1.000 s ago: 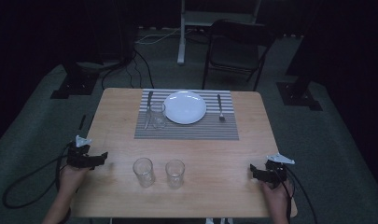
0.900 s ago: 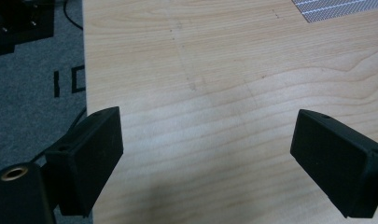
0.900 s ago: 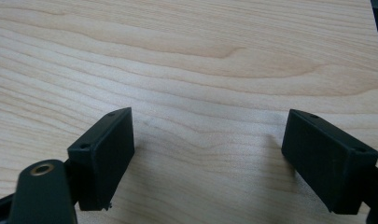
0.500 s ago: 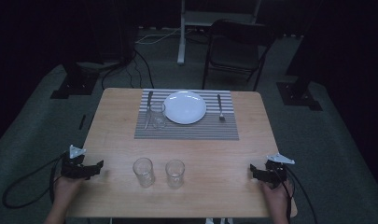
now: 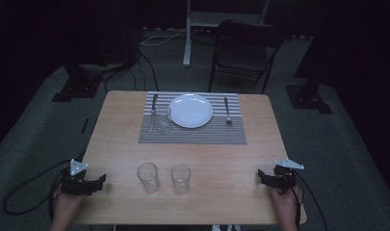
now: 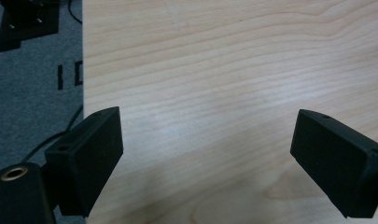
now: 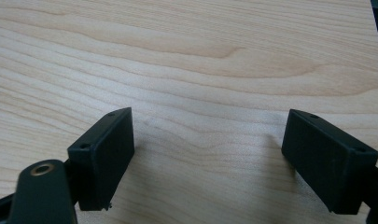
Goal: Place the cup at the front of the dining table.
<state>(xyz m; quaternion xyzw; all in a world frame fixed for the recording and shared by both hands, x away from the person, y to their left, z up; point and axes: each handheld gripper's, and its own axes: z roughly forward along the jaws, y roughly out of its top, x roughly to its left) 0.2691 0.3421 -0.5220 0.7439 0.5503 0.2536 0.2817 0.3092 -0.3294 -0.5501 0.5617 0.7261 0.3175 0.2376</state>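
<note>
Pretty dim room, dark all around the edges. Grey carpet floor point(image 5: 356, 159) with cables point(image 5: 149, 62) snaking across it. 1 black folding chair point(image 5: 243, 53) sits behind the light wood table point(image 5: 221, 159), plus 2 black stand bases point(image 5: 77, 89) on either side.
</note>
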